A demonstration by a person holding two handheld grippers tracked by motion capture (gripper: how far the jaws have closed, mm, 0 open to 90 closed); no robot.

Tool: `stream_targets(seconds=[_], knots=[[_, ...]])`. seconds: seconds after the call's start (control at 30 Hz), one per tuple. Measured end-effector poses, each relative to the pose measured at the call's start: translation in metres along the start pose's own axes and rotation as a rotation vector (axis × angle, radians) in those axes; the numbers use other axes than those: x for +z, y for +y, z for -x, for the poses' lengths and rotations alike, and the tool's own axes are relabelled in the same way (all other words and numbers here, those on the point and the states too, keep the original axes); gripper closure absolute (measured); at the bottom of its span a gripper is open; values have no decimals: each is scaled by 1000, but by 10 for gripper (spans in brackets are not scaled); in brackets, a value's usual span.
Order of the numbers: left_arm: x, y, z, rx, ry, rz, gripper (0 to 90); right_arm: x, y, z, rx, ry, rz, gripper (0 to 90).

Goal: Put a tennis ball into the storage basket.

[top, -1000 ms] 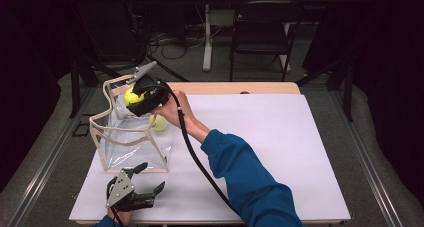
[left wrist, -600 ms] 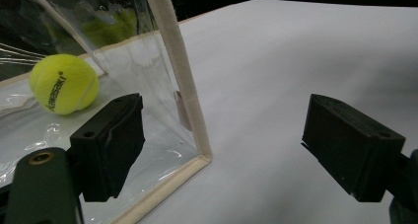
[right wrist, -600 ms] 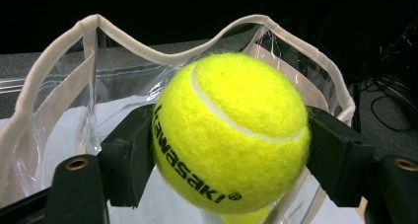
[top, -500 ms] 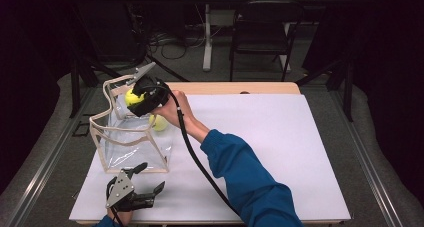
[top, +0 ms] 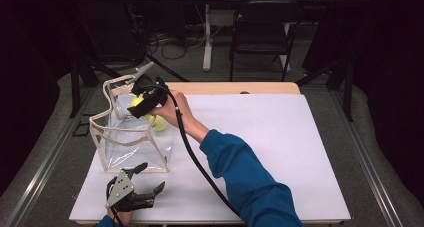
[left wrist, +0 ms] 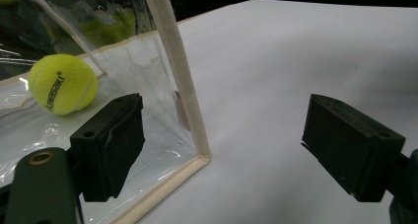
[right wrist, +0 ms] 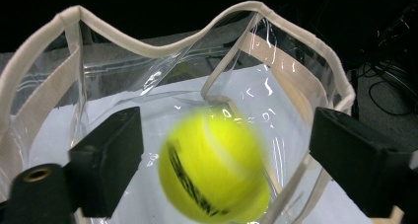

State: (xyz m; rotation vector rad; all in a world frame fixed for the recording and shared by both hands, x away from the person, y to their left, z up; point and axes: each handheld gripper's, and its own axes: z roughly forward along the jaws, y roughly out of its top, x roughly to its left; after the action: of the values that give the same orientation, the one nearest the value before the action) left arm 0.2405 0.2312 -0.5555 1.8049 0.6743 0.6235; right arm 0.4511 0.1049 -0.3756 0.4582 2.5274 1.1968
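Yellow felt tennis ball, blurred, sits free between the right gripper's jaws, which have just been opening above the clear plastic bag with cream trim. Another yellow tennis ball lies inside it. Left gripper rests spread wide, empty, just beside the bag's corner.

Yellow-green tennis ball with black lettering – clear bag trimmed in cream – white table

two tennis balls, perhaps; one bag
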Motion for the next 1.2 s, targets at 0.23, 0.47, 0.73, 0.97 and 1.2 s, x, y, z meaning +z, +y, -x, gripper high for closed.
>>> stream_targets(seconds=[0.23, 0.47, 0.73, 0.97, 1.2], knots=[[0, 0, 0, -3, 1, 0, 159, -21, -4, 6, 25, 44, 25, 51], [1, 0, 1, -3, 8, 1, 159, -42, -15, 11, 38, 93, 42, 20], [2, 1, 0, -1, 14, -2, 159, -54, -33, 17, 48, 114, 33, 3], [4, 2, 1, 0, 13, -7, 159, -65, -45, 22, 56, 111, 38, 0], [2, 2, 3, 1, 20, -9, 159, -79, -57, 24, 63, 98, 49, 0]])
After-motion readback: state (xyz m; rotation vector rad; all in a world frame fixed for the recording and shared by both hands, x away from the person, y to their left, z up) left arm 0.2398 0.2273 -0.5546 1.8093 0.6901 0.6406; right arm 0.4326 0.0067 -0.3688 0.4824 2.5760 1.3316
